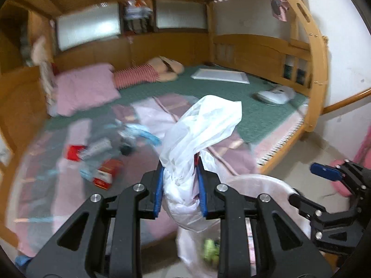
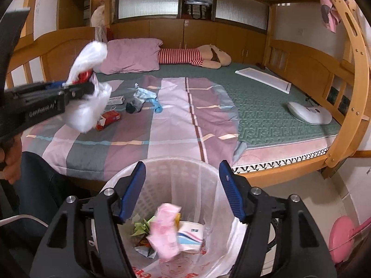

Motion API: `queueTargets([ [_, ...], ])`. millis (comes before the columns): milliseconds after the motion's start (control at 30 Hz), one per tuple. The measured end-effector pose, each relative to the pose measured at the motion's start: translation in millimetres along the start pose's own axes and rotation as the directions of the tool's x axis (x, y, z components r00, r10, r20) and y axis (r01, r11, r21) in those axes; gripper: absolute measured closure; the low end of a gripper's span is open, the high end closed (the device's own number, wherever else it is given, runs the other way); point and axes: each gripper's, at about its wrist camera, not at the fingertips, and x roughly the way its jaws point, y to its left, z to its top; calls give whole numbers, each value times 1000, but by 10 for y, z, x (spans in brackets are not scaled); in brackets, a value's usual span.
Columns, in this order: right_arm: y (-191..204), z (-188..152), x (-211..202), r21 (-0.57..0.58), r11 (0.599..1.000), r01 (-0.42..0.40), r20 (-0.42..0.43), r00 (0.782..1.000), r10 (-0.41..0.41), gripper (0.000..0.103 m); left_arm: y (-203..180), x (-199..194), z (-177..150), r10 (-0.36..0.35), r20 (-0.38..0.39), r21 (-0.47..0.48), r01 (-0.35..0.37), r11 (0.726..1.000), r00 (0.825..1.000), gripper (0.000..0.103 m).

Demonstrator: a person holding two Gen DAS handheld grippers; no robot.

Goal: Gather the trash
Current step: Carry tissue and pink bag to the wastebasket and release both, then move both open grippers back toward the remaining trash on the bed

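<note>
My left gripper (image 1: 179,183) is shut on a crumpled white plastic bag (image 1: 201,134) and holds it in the air over the bed's near edge; it shows in the right wrist view (image 2: 78,92) with the bag (image 2: 89,78). My right gripper (image 2: 182,190) is open above the lined white trash bin (image 2: 180,171). A blurred pink wrapper (image 2: 165,231) is in the air inside the bin, over paper scraps. More trash lies on the blanket: a red box (image 2: 109,119), blue and grey wrappers (image 2: 145,95), a dark ball (image 2: 132,106).
The wooden bunk bed (image 2: 354,92) has a green mattress, striped blanket (image 2: 171,125), pink pillow (image 2: 132,54), plush toy (image 2: 192,56), white board (image 2: 264,80) and a white device (image 2: 309,112). The bin stands on the floor by the bed. A pink object (image 2: 343,238) is at the right.
</note>
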Motion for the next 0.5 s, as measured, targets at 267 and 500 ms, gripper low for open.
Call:
queueTargets([
  [267, -89, 30, -108, 12, 1000, 5, 50, 999, -5, 34, -37, 621, -343, -294, -223, -86, 281, 956, 930, 22],
  [500, -49, 123, 27, 11, 999, -33, 64, 997, 33, 29, 298, 840, -424, -175, -225, -179, 136, 974, 959, 13],
])
